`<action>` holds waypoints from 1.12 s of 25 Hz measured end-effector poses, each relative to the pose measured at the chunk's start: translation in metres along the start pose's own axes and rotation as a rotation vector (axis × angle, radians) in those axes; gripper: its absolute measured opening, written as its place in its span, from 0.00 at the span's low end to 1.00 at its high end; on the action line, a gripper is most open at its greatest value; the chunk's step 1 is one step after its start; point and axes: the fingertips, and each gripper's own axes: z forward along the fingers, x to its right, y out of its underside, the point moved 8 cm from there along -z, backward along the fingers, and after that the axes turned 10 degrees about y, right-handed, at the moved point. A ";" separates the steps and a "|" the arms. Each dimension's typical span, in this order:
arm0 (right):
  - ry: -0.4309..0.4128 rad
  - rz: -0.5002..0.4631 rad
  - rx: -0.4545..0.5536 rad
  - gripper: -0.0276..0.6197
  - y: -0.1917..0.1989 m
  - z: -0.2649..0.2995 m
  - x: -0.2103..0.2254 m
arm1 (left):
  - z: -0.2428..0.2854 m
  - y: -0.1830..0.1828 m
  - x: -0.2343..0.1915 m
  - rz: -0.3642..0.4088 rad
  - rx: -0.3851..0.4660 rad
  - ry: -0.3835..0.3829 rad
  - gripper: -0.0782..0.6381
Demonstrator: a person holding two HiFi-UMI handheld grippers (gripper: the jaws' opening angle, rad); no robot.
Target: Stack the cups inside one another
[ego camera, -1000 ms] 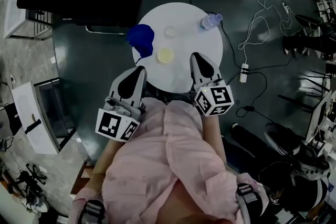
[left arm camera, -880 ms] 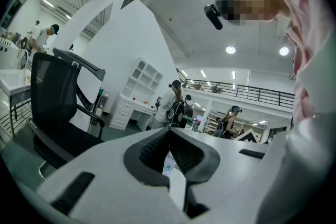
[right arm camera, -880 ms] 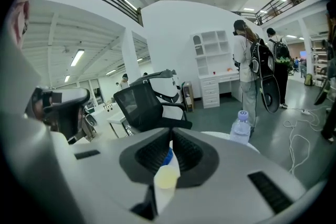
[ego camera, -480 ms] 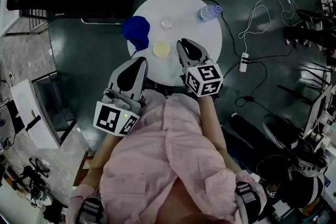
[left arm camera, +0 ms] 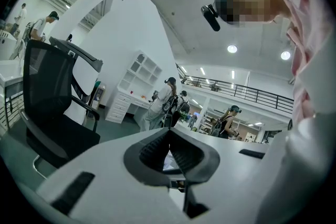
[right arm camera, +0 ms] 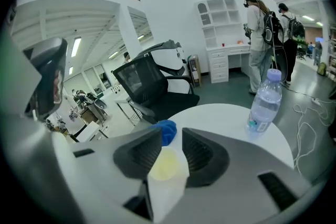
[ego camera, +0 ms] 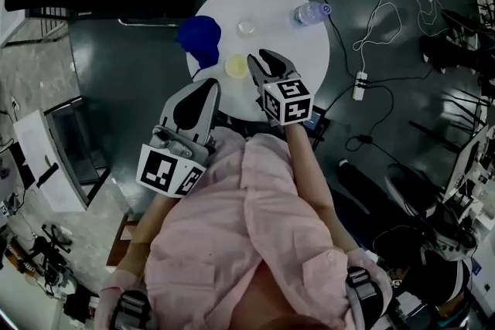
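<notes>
- Fingers (ego camera: 277,66) of the right gripper (ego camera: 259,62), head view: spread, tips right at the yellow cup (ego camera: 237,66) on the table (ego camera: 302,50). No grip evident.
- Same view, progress: nothing is nested. Clear cup (ego camera: 247,27) stands apart from the yellow cup, further back. Blue item (ego camera: 203,42) lies at the left edge; I cannot tell whether it is a cup. Bottle (ego camera: 311,12) stands at the far right. All stacking is left to do.
- Same view, pose: right arm reaches in over the near rim, gripper slanted down. Left gripper (ego camera: 199,93) hangs at the near edge, off the cups.
- Left gripper view: left gripper (left arm camera: 169,134) has its tips together and holds nothing. It points about level across the room, with a chair (left arm camera: 52,107) to the left. No cup in sight.
- Right gripper view: right gripper (right arm camera: 172,139) has just been opening its jaws. Yellow cup (right arm camera: 167,164) sits in the gap between them, upright, with the pads not visibly pressing it. Blue item (right arm camera: 167,127) lies just beyond the tips. Bottle (right arm camera: 265,102) stands right, on the table (right arm camera: 220,118).
- Judgement: the step in hand is the pick of the yellow cup, not yet gripped.
</notes>
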 end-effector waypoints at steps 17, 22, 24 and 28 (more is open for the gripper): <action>0.024 -0.011 -0.143 0.23 0.033 0.033 0.002 | 0.002 0.002 -0.006 -0.025 -0.016 0.033 0.13; 0.025 -0.028 -0.196 0.24 0.043 0.045 0.004 | 0.004 0.000 -0.006 -0.028 -0.015 0.032 0.13; 0.027 -0.041 -0.218 0.24 0.048 0.050 0.004 | 0.004 0.000 -0.007 -0.030 -0.015 0.030 0.13; 0.028 -0.059 -0.253 0.24 0.055 0.059 0.003 | 0.003 0.000 -0.007 -0.035 -0.012 0.024 0.13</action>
